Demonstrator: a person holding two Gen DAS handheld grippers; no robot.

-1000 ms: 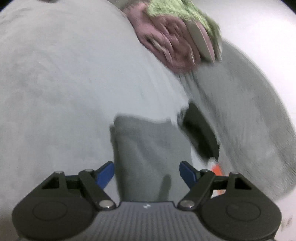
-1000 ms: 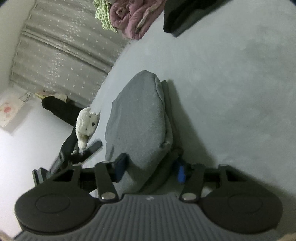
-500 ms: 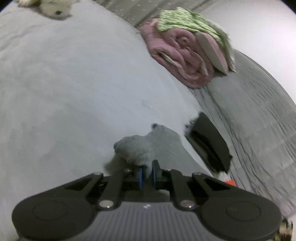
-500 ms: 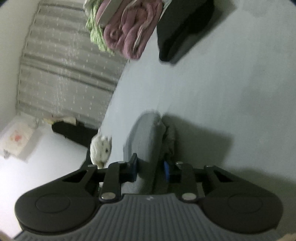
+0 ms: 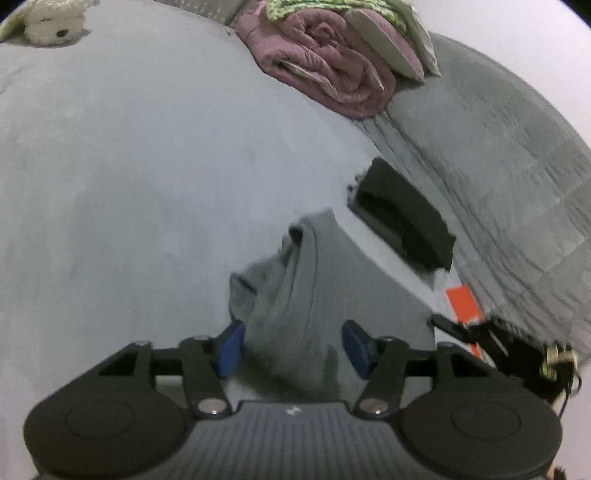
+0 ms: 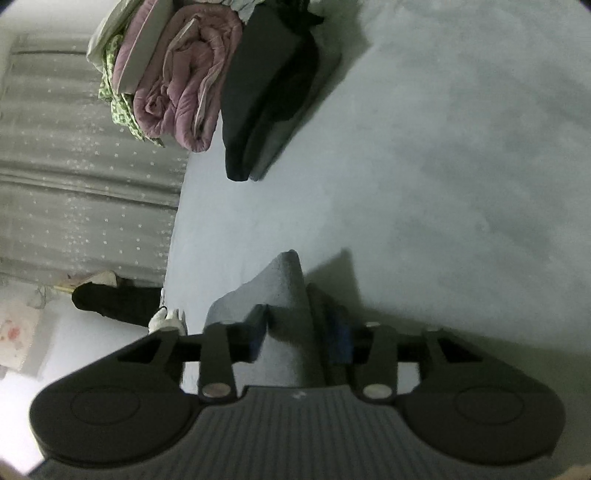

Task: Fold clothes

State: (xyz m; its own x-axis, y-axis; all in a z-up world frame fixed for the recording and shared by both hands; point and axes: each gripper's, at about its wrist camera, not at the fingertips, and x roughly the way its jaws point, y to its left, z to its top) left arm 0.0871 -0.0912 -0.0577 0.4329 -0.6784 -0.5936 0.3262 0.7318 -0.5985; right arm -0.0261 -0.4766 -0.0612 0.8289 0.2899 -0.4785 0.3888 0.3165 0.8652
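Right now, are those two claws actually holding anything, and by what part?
The right gripper pinches a raised fold of the grey garment. The left gripper is open astride that garment, holding nothing.

Pale grey bed is carrying everything — a grey garment is lying bunched near the close edge, a folded black garment just beyond it. Rolled pink quilt and white plush toy are sitting further back.
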